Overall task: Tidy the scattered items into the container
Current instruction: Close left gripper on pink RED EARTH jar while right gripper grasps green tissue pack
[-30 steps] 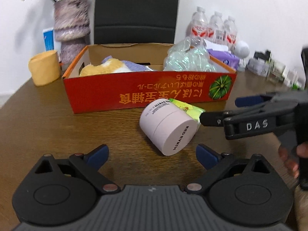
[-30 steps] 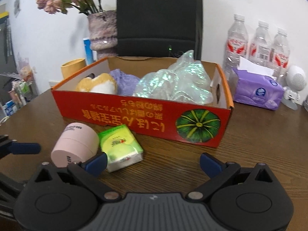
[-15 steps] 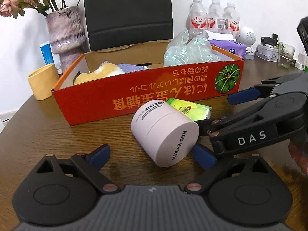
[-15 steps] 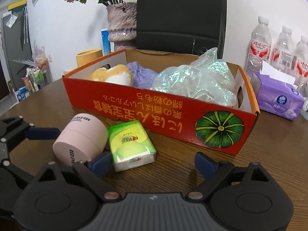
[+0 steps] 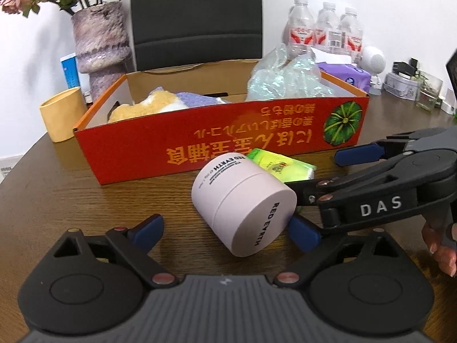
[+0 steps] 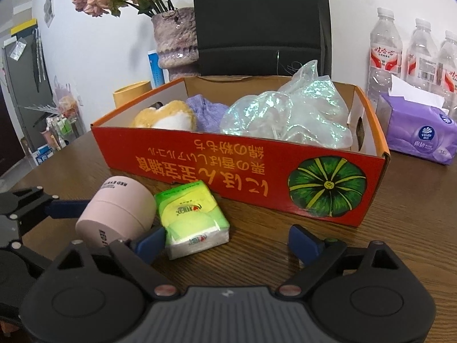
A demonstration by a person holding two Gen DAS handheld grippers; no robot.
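A pink jar (image 5: pixel 242 203) lies on its side on the wooden table, in front of the red cardboard box (image 5: pixel 228 143). My left gripper (image 5: pixel 227 228) is open, and the jar sits between its fingers, close to the right pad. A green tissue pack (image 6: pixel 191 217) lies beside the jar (image 6: pixel 120 211). My right gripper (image 6: pixel 227 241) is open around the pack, whose near corner lies by the left pad. The box (image 6: pixel 242 168) holds a plush toy (image 6: pixel 168 117), a purple cloth and a crinkled iridescent bag (image 6: pixel 288 117).
Behind the box stand a vase of dried flowers (image 5: pixel 100 40), a yellow cup (image 5: pixel 62 111), a black chair (image 5: pixel 197 14) and three water bottles (image 5: pixel 325 25). A purple tissue packet (image 6: pixel 420 134) lies right of the box. Small jars crowd the far right table edge (image 5: pixel 411 85).
Both grippers have moved forward toward the box. The jar now lies between my left fingers, and the green pack has come between my right fingers.
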